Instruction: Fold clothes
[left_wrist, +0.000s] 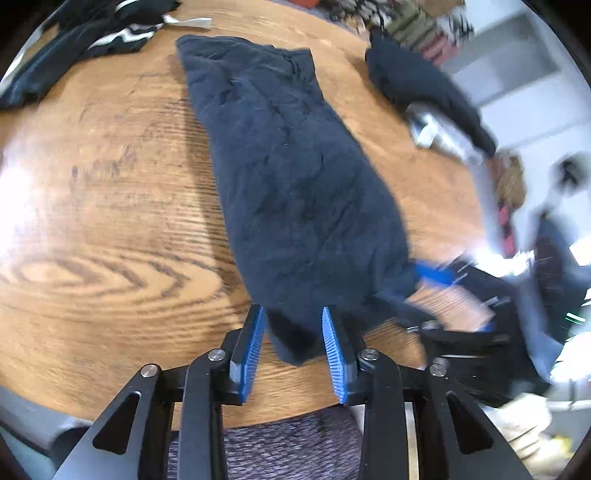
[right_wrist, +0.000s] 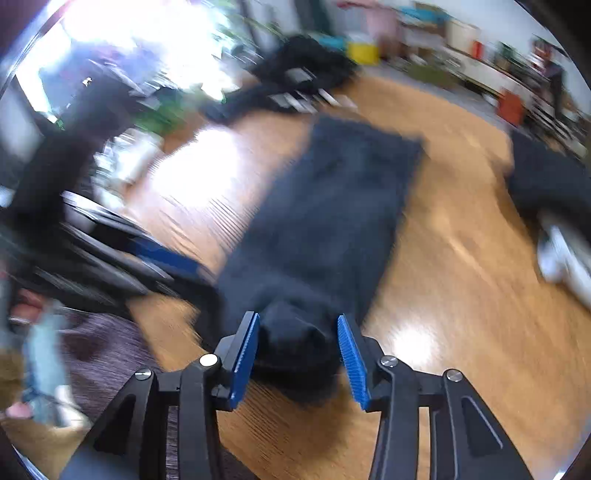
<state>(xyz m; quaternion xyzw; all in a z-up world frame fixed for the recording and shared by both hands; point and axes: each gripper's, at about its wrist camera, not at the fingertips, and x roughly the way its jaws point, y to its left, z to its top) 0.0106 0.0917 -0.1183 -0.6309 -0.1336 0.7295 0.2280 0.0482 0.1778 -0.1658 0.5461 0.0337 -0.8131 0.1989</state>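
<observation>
A dark navy garment (left_wrist: 291, 173) lies folded into a long strip on the wooden table (left_wrist: 110, 221). My left gripper (left_wrist: 293, 314) is open, its blue pads either side of the garment's near corner. The right gripper shows blurred at the strip's right edge in the left wrist view (left_wrist: 436, 275). In the right wrist view the same garment (right_wrist: 332, 206) runs away from me. My right gripper (right_wrist: 299, 321) is open with a bunched end of the cloth between its pads. The left gripper appears blurred at the left of that view (right_wrist: 155, 254).
A black and white garment pile (left_wrist: 85, 40) lies at the table's far left. Another dark garment (left_wrist: 424, 85) lies over the far right edge, with white items (left_wrist: 432, 129) beside it. More dark clothes (right_wrist: 295, 77) lie at the far end. My lap is below the near edge.
</observation>
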